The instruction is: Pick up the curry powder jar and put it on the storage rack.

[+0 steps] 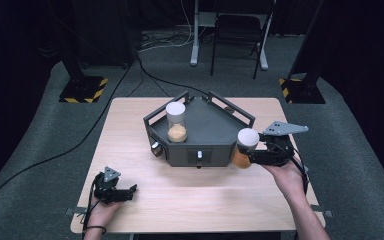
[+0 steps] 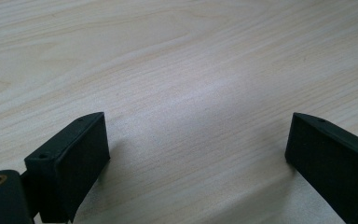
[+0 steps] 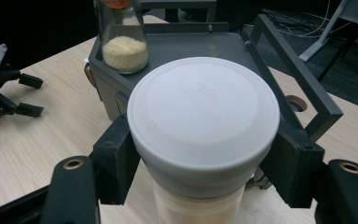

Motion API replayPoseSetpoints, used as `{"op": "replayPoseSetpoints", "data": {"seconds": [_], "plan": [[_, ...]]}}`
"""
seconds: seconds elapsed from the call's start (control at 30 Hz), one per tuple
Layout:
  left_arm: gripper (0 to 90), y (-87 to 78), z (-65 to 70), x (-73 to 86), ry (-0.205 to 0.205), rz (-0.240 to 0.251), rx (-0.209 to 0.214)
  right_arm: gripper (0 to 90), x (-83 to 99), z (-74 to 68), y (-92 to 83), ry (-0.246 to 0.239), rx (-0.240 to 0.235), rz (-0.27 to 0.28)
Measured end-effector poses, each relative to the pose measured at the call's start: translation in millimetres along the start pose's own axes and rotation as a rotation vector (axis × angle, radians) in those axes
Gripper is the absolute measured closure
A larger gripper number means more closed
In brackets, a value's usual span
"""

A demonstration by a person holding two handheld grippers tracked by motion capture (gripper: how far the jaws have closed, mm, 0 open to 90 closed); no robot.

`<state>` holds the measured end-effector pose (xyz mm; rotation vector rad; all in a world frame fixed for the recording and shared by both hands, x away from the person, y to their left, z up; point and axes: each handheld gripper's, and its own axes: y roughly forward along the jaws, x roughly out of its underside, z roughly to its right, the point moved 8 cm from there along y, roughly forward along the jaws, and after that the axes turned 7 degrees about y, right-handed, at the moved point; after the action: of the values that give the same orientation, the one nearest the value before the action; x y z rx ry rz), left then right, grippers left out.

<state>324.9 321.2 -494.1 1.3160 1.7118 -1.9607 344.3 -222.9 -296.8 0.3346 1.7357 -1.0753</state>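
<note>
My right gripper (image 1: 247,154) is shut on a clear jar (image 1: 245,147) with a white lid and orange contents, held upright just off the right front corner of the grey tray (image 1: 215,157). In the right gripper view the jar's lid (image 3: 203,116) sits between both black pads (image 3: 116,158) of the right gripper (image 3: 203,168). A second jar (image 1: 176,122), white-lidded and holding pale grains, stands on the tray's left part; it also appears as the second jar (image 3: 121,42) beyond the held one. My left gripper (image 1: 131,192) rests open on the table at the lower left, nothing between its jaws (image 2: 200,149).
The wooden table (image 1: 130,130) has its front edge near the person's forearms. The tray has raised rails (image 3: 303,79) and a small knob (image 1: 156,147) at its left front. On the floor behind are a chair (image 1: 237,30), stand bases (image 1: 82,90) and a cable (image 1: 55,155).
</note>
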Motion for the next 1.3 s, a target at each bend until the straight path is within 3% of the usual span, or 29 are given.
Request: {"op": "replayPoseSetpoints", "data": {"seconds": [0.2,0.57,0.93,1.3], "plan": [[5.8,0.0,-0.1,0.0,0.001,0.0,0.0,32.9,-15.4,-1.1,2.1,-0.028,0.026,-0.007],[5.8,0.0,-0.1,-0.1,0.001,0.0,0.001,32.9,-32.0,1.5,9.6,-0.016,0.038,0.013],[5.7,0.6,0.2,-0.7,0.003,-0.001,0.003,32.9,-53.4,-7.3,20.2,-0.033,0.053,0.039],[5.7,0.7,0.2,-0.9,0.004,-0.001,0.006,33.0,-69.0,-9.4,49.4,-0.029,0.085,0.021]]}}
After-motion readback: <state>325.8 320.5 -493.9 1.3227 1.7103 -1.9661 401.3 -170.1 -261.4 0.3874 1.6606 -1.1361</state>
